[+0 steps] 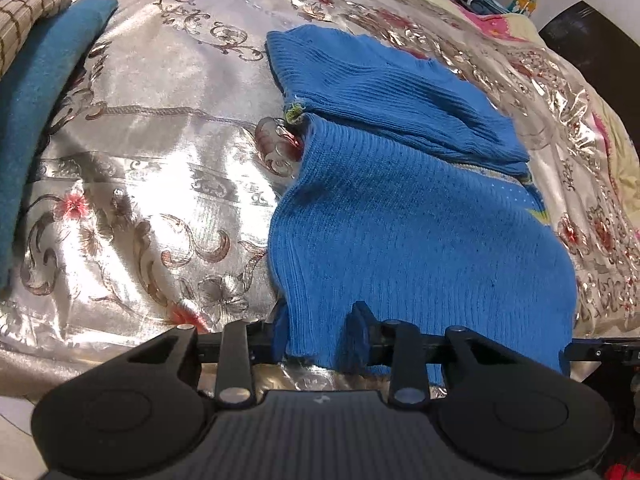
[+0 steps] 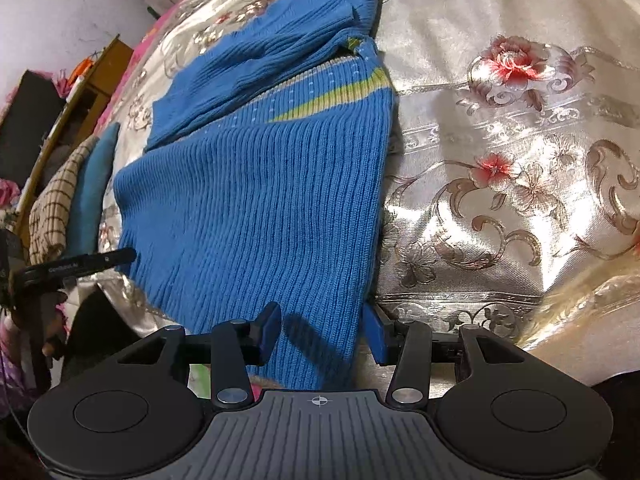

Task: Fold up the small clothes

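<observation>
A blue ribbed sweater [image 1: 400,232] lies on the bed with a sleeve folded across its top; a yellow-green stripe shows in the right wrist view, sweater [image 2: 256,184]. My left gripper [image 1: 320,328] is at the hem's left corner, and its fingers [image 1: 360,320] pinch the bunched cloth, so it is shut on the hem. One black finger of that gripper [image 2: 100,260] also shows in the right wrist view. My right gripper [image 2: 322,334] stands open at the hem's right corner. The cloth lies between its blue pads [image 2: 270,330] without being squeezed.
The bed has a shiny flowered cover [image 1: 152,152]. A teal folded cloth [image 1: 36,92] and a checked cloth [image 2: 52,208] lie left of the sweater. A wooden shelf [image 2: 92,80] stands past the bed's left side. The bed's near edge runs just under both grippers.
</observation>
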`<state>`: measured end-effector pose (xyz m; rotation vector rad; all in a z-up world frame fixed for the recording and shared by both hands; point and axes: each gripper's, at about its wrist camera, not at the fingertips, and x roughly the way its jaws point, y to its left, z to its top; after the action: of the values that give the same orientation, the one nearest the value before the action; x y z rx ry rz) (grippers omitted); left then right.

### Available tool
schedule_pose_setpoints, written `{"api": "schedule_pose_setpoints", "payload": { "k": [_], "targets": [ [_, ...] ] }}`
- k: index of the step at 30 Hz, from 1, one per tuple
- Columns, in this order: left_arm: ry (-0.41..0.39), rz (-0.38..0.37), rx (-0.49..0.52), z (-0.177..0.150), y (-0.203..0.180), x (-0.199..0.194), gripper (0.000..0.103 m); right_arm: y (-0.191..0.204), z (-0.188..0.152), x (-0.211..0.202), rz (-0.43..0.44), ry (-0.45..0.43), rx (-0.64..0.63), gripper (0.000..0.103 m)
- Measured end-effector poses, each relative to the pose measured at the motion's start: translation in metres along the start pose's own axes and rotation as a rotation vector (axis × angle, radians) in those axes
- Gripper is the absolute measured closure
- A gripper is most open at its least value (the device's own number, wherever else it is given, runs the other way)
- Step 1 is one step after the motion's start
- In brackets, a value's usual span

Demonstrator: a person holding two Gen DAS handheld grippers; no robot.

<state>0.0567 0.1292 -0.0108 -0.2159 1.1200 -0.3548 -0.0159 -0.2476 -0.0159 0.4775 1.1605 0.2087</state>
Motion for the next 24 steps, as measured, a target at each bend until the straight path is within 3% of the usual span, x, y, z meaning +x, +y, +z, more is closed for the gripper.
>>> {"api": "schedule_pose_setpoints", "payload": {
  "k": [2,4,7,9,15,18,24],
  "targets": [
    [0.005,0.002,-0.007,0.001,0.001,0.002,0.066,-0.002,0.0,0.0,0.008,-0.006,0.023,0.058],
    [0.008,0.008,-0.007,0.001,0.0,0.002,0.068,-0.002,0.0,-0.001,0.013,-0.01,0.03,0.067],
    [0.026,0.002,-0.012,0.0,0.001,0.003,0.088,-0.005,-0.001,-0.002,0.046,-0.006,0.052,0.081],
    [0.022,-0.015,-0.032,-0.002,0.004,0.001,0.089,-0.007,-0.002,-0.001,0.077,-0.002,0.072,0.089],
    [-0.016,-0.104,-0.079,-0.002,0.006,-0.009,0.09,-0.01,0.0,-0.008,0.192,-0.066,0.122,0.092],
    [-0.061,-0.194,-0.131,0.007,0.007,-0.018,0.09,-0.013,0.009,-0.022,0.296,-0.141,0.171,0.093],
    [-0.179,-0.345,-0.203,0.044,0.007,-0.037,0.09,-0.012,0.051,-0.045,0.411,-0.305,0.218,0.094]
  ]
}}
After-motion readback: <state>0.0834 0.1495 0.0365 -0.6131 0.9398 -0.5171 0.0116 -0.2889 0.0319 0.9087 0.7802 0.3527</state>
